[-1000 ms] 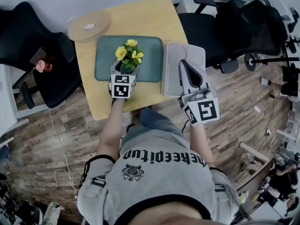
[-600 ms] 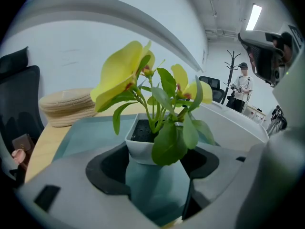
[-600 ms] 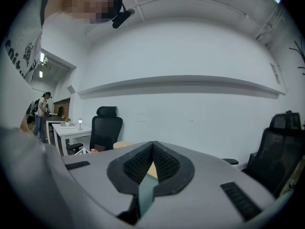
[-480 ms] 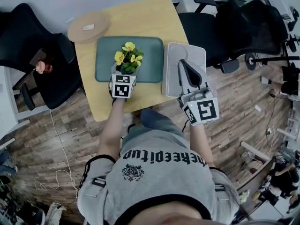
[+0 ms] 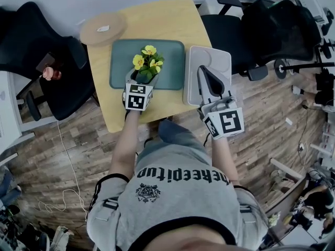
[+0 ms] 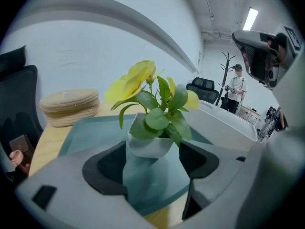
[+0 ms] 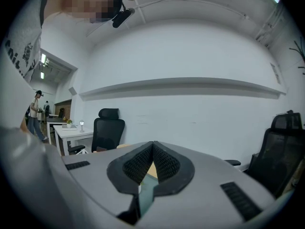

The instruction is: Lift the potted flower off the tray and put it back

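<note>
The potted flower (image 5: pixel 147 61), yellow blooms and green leaves in a small white pot (image 6: pixel 148 144), stands over the middle of the teal tray (image 5: pixel 120 54) on the wooden table (image 5: pixel 157 20). My left gripper (image 5: pixel 141 78) reaches in from the near side, and its dark pads press both sides of the pot. Teal tray surface (image 6: pixel 90 132) shows under and around the pot; I cannot tell whether the pot touches it. My right gripper (image 5: pixel 202 71) hovers over the white tray (image 5: pixel 219 59) with its jaws pressed together on nothing (image 7: pixel 152 147).
A stack of round woven mats (image 5: pixel 103 29) lies at the table's far left corner, also in the left gripper view (image 6: pixel 70 106). Black office chairs stand to the left (image 5: pixel 57 88) and right (image 5: pixel 230 27) of the table. A person stands far off (image 6: pixel 237 87).
Almost nothing differs. The view has shifted slightly, the flower sits a touch lower against the tray than a second ago, and both grippers keep their places.
</note>
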Available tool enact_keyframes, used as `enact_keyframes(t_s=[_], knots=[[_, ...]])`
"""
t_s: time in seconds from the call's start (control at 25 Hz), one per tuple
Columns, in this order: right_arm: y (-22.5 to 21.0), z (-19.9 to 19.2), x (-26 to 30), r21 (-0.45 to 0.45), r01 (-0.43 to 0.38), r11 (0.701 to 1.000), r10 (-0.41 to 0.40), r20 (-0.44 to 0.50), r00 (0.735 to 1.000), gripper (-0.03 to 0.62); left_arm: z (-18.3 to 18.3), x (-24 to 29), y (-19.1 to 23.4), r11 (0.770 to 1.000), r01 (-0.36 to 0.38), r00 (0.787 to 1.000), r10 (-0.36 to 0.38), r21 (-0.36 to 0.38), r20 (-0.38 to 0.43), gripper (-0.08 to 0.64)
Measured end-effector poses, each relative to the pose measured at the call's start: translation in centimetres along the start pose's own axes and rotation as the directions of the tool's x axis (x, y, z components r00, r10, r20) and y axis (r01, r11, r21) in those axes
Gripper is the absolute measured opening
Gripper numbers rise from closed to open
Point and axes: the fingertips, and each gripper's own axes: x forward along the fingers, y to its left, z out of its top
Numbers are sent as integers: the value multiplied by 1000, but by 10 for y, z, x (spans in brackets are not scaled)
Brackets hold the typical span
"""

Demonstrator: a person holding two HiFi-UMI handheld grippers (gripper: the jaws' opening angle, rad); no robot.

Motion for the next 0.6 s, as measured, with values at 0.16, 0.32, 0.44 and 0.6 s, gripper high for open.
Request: enact_keyframes(t_s=[0.16, 0.32, 0.44, 0.6], knots=[[13, 7, -5, 3, -18, 1000, 18, 20, 1000, 2, 0, -26, -3, 999, -20, 999, 21, -26, 45, 333], [33, 16, -11, 0, -44, 999, 44, 49, 998, 2, 4, -59, -4, 998, -36, 994, 40, -47, 100, 291], [46, 24, -15, -5, -62, 998, 62, 71, 996, 2, 14, -84, -3, 997, -59, 987, 65, -47, 149, 230], [62, 34, -19, -9, -79, 997, 79, 93, 992, 2, 29, -115, 0, 996, -85, 973, 91, -37, 210, 179]])
